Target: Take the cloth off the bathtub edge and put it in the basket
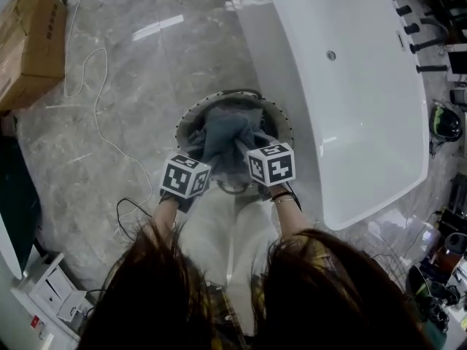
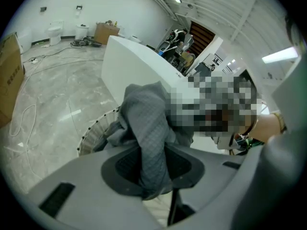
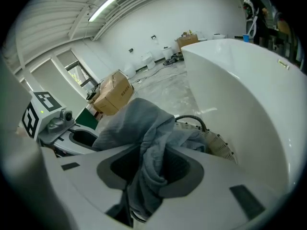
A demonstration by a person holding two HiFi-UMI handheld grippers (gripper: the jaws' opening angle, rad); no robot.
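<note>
A grey-blue cloth (image 1: 228, 138) hangs bunched over the round white wire basket (image 1: 188, 117), which stands on the floor beside the white bathtub (image 1: 350, 108). My left gripper (image 1: 195, 168) pinches one fold of the cloth (image 2: 152, 143) between its jaws. My right gripper (image 1: 257, 159) is shut on another fold of the same cloth (image 3: 149, 162). The basket's rim (image 2: 91, 133) shows below the cloth in the left gripper view, and its rim (image 3: 218, 147) sits close to the tub wall in the right gripper view. Both grippers hover just above the basket's near edge.
A cardboard box (image 1: 31, 42) sits at the far left on the marble floor, with a white cable (image 1: 91, 86) trailing past it. Black tap fittings (image 1: 412, 28) line the tub's far side. Clutter and gear (image 1: 438, 268) lie at the right.
</note>
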